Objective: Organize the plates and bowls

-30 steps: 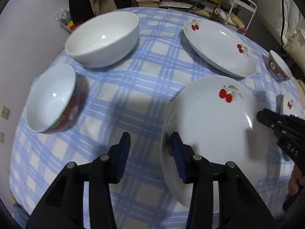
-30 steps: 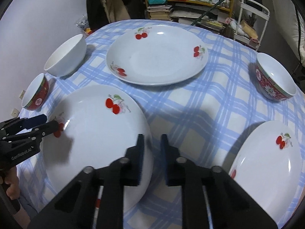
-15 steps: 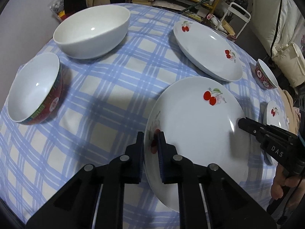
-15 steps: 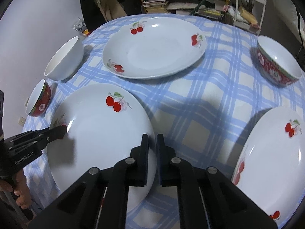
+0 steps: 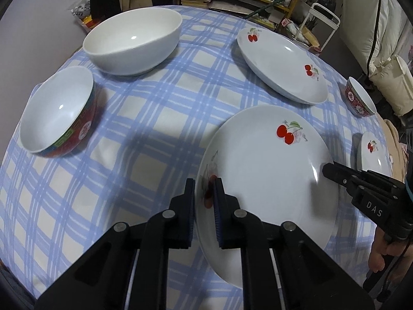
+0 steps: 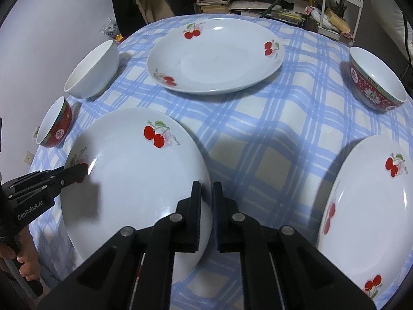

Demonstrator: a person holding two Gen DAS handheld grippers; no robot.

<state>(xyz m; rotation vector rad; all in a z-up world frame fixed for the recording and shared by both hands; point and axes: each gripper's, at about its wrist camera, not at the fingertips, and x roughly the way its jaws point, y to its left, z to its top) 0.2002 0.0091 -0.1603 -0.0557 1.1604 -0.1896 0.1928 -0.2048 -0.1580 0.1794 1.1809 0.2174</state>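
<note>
A white plate with red cherries (image 5: 268,170) (image 6: 134,175) lies nearest me on the blue checked cloth. My left gripper (image 5: 204,183) is shut on its left rim, one finger under the edge and one on top. My right gripper (image 6: 206,186) is shut on the opposite rim. Each gripper's tip also shows across the plate in the other view: the right gripper (image 5: 326,168) and the left gripper (image 6: 80,171). I cannot tell whether the plate is off the cloth. A second cherry plate (image 6: 214,56) sits behind it, and a third cherry plate (image 6: 366,206) at the right.
A large white bowl (image 5: 131,44) and a red patterned bowl (image 5: 56,111) stand at the left. Another red bowl (image 6: 374,80) is at the far right. Shelves, stacked books and a white frame crowd the room behind the table. The table edge (image 5: 15,180) curves close on the left.
The left jaws, wide apart a second ago, have closed onto the plate's left rim. The right jaws narrowed slightly onto the right rim. Both hands stayed about where they were.
</note>
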